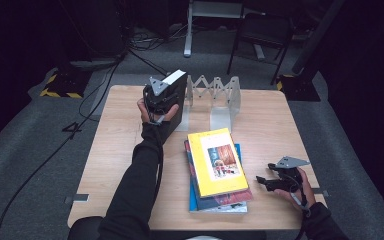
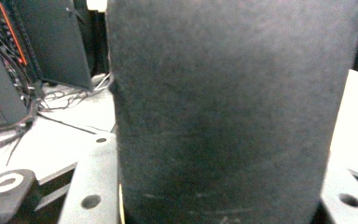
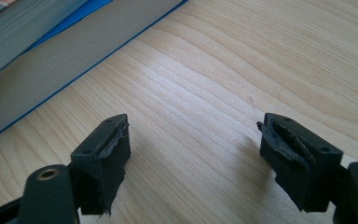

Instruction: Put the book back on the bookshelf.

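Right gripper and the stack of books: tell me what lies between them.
Nothing: in the right gripper view, bare wooden table runs from the open right gripper to the stack of books.

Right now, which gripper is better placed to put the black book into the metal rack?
Left. The left gripper already holds the black book upright beside the metal rack. The right gripper rests open and empty on the table, beside the stack of books.
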`<state>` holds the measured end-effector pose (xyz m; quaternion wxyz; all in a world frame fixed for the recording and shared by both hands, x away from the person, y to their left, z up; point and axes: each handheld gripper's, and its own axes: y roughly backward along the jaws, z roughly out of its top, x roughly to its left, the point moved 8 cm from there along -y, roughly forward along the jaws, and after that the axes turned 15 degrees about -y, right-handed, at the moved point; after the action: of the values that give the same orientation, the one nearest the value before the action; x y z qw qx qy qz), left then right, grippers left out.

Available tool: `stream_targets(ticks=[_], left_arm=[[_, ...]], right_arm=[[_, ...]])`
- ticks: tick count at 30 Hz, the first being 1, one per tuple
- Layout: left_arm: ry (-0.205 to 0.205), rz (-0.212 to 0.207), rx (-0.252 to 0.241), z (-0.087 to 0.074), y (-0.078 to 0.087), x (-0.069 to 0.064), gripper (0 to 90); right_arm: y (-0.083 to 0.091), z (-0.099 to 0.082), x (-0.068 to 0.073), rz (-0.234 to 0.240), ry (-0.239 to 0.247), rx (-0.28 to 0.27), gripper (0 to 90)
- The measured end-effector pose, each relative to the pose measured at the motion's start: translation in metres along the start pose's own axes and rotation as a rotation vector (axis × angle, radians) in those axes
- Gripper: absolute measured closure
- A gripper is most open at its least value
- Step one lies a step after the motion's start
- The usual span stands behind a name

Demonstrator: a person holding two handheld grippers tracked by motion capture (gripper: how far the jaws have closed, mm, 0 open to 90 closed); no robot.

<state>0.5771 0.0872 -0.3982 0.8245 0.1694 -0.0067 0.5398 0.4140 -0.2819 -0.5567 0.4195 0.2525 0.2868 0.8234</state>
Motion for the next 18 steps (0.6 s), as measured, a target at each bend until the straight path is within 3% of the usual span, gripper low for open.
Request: stream_targets(ticks=[7, 11, 18], left_arm=[[-0.018, -0.022, 0.004, -0.008, 0.005, -0.005, 51.5], [-0.006, -0.024, 0.004, -0.014, 0.014, -0.003, 51.3], [-0.016, -0.072, 0.013, -0.028, 0.035, -0.003, 50.8]], right_arm=[[0.000, 0.000, 0.001, 0.004, 0.001, 0.002, 24.1], [0.000, 0.000, 0.002, 0.005, 0.002, 0.002, 24.2], [0.000, 0.000, 0.002, 0.003, 0.001, 0.002, 24.2]])
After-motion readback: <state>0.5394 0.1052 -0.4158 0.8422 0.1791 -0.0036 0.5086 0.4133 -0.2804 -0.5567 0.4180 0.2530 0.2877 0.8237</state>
